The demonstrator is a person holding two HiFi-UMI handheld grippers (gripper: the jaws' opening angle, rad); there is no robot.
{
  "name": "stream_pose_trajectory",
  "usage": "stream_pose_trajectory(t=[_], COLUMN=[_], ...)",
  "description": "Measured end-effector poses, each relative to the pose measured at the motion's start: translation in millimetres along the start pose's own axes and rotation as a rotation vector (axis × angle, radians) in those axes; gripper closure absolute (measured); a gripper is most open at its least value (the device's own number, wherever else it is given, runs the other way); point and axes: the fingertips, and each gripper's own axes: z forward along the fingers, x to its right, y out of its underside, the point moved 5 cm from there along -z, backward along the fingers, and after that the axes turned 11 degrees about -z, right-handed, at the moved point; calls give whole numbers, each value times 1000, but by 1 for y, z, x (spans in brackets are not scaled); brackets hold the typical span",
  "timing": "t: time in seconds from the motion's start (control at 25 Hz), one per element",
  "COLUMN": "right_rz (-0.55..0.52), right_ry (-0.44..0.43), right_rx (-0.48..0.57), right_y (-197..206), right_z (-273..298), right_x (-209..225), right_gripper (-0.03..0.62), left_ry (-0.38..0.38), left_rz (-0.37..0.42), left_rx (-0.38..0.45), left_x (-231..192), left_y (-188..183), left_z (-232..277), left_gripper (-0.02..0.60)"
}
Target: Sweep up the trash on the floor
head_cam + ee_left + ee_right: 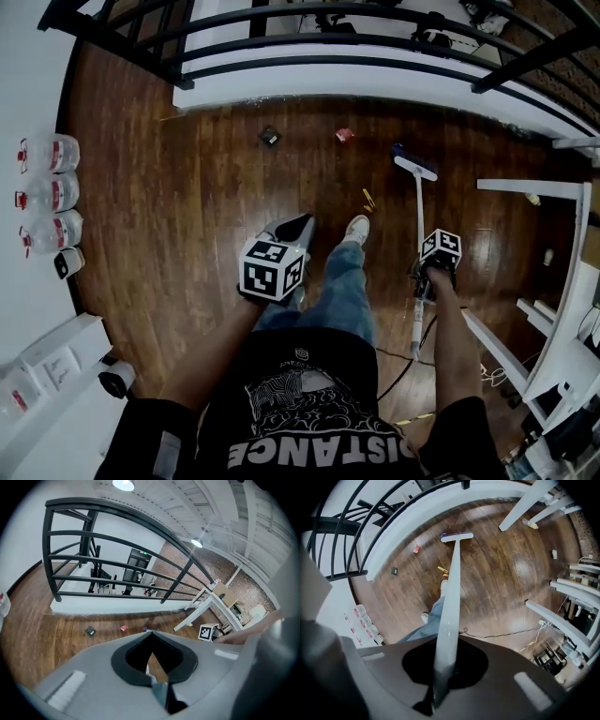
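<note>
Three bits of trash lie on the dark wood floor near the railing: a dark square piece (270, 137) (89, 631), a red scrap (344, 135) (123, 628) and a yellow bit (368, 198) (442, 569). The broom head (414, 167) (457, 536) rests on the floor right of the red scrap. Its white handle (418, 234) (450, 602) runs back into my right gripper (433, 272) (440, 667), which is shut on it. My left gripper (306, 221) (152, 634) hangs above the floor by the person's knee. Its jaws meet at a point, and nothing shows between them.
A black railing (375, 42) on a white sill borders the far side. Plastic bottles (52, 192) line the left wall, with white boxes (56, 356) below them. White table legs (525, 187) stand right. A cable (403, 361) trails behind the person's shoe (356, 228).
</note>
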Motion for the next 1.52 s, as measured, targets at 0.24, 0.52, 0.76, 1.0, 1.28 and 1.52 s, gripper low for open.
stream_pose_trajectory(t=[0.24,0.52,0.76,1.0,1.28,1.52], right_rz=[17,30,32,33,34,-90], right_ry=[-23,-32,-34,-48,-108,-119], right_rx=[1,-4,-14,-4,48,94], right_y=[51,101,134,151,165,166], right_z=[36,68,82,85,68,39], right_x=[-34,-60,-76,-80,-81,-86], right_gripper=[594,594,594,594,594,594], left_ry=[21,49,75,96,106,96], left_rz=[-7,-13,-20,-33,-76,-138], left_rx=[12,32,44,41,49,75], left_x=[-33,-53,-58,-56,-53,-56], left_y=[25,47,59,73,81,84], left_z=[-33,-62,-77,-81,-83,-83], left_gripper=[577,577,577,577,577,577])
